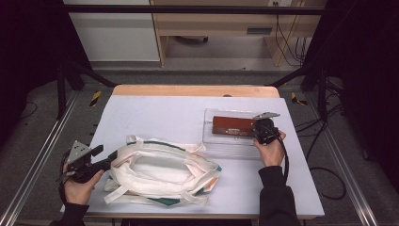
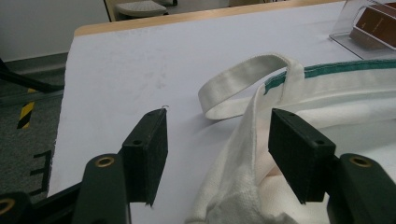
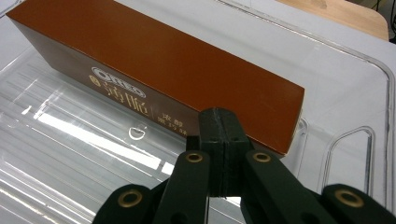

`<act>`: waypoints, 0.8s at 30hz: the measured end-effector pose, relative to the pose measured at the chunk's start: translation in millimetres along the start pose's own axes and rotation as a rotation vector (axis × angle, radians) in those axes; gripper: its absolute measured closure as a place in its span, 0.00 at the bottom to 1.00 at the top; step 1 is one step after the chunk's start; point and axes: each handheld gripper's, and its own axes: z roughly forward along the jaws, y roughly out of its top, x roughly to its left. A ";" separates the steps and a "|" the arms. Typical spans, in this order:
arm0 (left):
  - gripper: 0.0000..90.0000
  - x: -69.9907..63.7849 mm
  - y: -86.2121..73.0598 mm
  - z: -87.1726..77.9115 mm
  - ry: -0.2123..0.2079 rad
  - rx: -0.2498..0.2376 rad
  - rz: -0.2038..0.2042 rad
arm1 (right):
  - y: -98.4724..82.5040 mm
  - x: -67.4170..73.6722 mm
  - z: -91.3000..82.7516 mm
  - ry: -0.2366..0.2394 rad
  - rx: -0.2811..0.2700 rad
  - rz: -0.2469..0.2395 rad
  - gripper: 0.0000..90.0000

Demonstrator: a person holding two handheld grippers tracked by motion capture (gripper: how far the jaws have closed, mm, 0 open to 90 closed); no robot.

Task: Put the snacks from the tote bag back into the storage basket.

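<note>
Nearest the person's edge of the table (image 1: 155,113), a white cloth bag (image 1: 162,172) with green trim lies slumped, mouth gaping upward, straps loose around it. Left gripper (image 1: 104,156) sits at the bag's left end; in the left gripper view its jaws stand wide, with the bag's rim (image 2: 247,140) and a fold of cloth running between them but neither pad pressing on it. One strap (image 2: 247,77) loops flat on the table just beyond.

Farther back on the right, a brown biscuit box (image 1: 234,125) lies on its side in a clear plastic tray (image 1: 211,141). Right gripper (image 1: 260,132) is at the box's right end, jaws pressed together with nothing between them, tips just at the box's lower corner (image 3: 280,140); touching or just short, cannot tell.

Judgement: box looks light, stiff cardboard with a smooth, likely slippery skin; best taken across its narrow sides near the end, and not squeezed hard. Bag is soft and limp, will sag; hold the rim hem to keep the mouth open.

Hard to make out: bag interior washed out; tray walls nearly invisible apart from glints; box's far end cropped in the right gripper view.
</note>
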 end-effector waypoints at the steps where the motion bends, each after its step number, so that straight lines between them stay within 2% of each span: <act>1: 0.42 0.0 0.1 -0.2 0.000 0.000 0.000 | 0.0 -0.1 -0.1 0.000 0.000 -0.002 1.00; 12: 0.41 0.1 0.4 -1.6 -0.001 -0.001 0.000 | -1.0 -0.2 -1.1 -0.007 -0.008 -0.011 0.95; 17: 0.41 1.0 1.5 -4.5 0.001 -0.014 -0.004 | -1.1 2.0 -15.8 -0.001 -0.049 -0.014 0.88; 20: 0.41 1.5 2.1 -6.2 0.003 -0.016 -0.004 | -2.6 6.1 -31.6 0.021 -0.096 -0.006 0.76; 24: 0.39 1.6 2.3 -6.4 -0.002 -0.015 -0.004 | -8.4 12.3 -51.3 0.027 -0.158 -0.008 0.60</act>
